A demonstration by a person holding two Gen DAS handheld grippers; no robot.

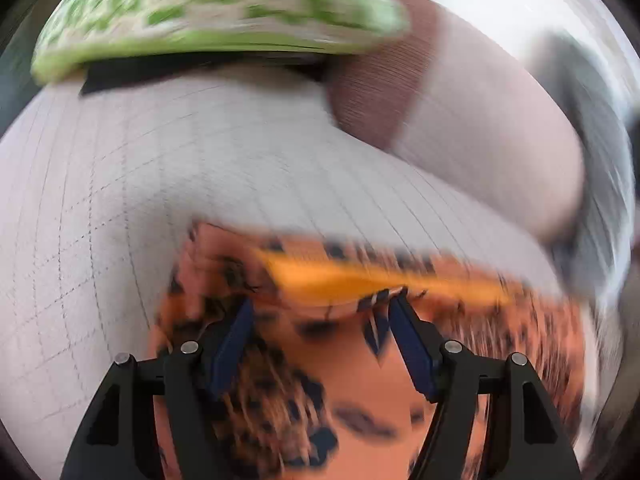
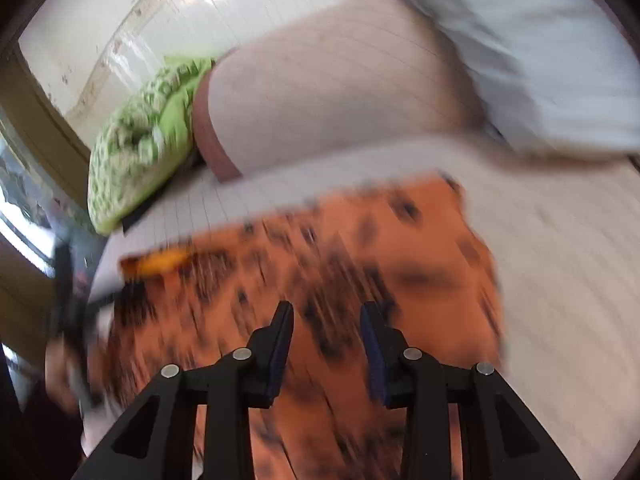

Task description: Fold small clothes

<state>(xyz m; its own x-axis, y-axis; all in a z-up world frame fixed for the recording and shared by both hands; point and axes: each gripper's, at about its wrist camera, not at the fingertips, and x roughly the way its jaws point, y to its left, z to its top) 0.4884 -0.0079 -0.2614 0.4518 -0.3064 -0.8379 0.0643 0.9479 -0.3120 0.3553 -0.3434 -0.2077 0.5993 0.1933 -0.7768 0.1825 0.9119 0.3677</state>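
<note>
A small orange garment with dark blotches (image 1: 360, 364) lies on a pale grid-lined bedsheet (image 1: 120, 208); it also shows in the right wrist view (image 2: 360, 256). A yellow-orange band (image 1: 360, 276) runs along its far edge. My left gripper (image 1: 320, 308) is open just above the cloth, its tips near that band. My right gripper (image 2: 326, 312) is open over the middle of the garment and holds nothing. Both views are blurred by motion.
A green-and-white patterned pillow (image 1: 208, 12) lies at the head of the bed, also in the right wrist view (image 2: 136, 148). A pale pillow with a brown band (image 1: 460, 112) lies beside it. A light blue-white blanket (image 2: 540, 52) is at the far right.
</note>
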